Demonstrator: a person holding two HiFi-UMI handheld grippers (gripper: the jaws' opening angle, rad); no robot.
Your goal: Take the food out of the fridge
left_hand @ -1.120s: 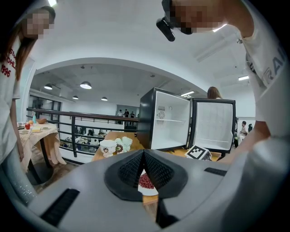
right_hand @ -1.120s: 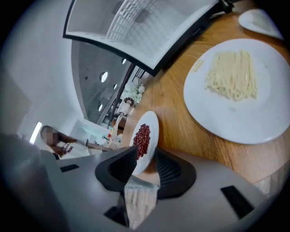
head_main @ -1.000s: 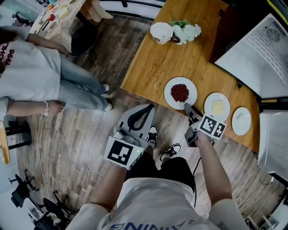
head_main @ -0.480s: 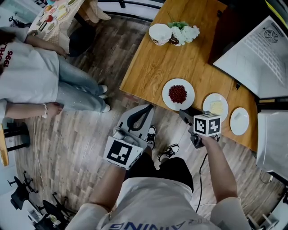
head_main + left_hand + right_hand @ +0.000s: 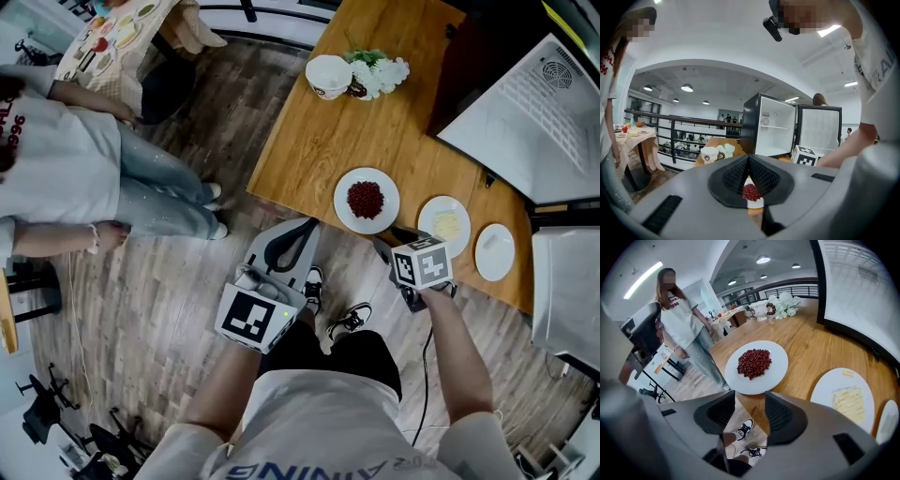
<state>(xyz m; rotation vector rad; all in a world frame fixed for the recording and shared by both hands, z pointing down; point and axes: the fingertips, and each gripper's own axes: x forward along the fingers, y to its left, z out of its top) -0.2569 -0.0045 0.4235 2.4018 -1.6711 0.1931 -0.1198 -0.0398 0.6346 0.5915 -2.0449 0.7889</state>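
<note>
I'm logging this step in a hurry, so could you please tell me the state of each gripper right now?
Left gripper: closed, holding nothing.
Right gripper: open, having just been opening; nothing between its jaws.

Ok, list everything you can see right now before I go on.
wooden table: one, brown, ahead of the person
plate of red berries: one, white, near table edge
plate of pale yellow food: one, white, right of the berries
third plate: one, white, furthest right; contents too pale to tell
cup: one, white, far end of table
flowers: one bunch, white, beside the cup
fridge: one, black, white inside, door open, beyond the table
bystander: one, white shirt, jeans, at left
shoes: two, black and white, on the floor
left gripper: grey, shut, empty
right gripper: grey, jaws just opened, empty, at the table's near edge
</note>
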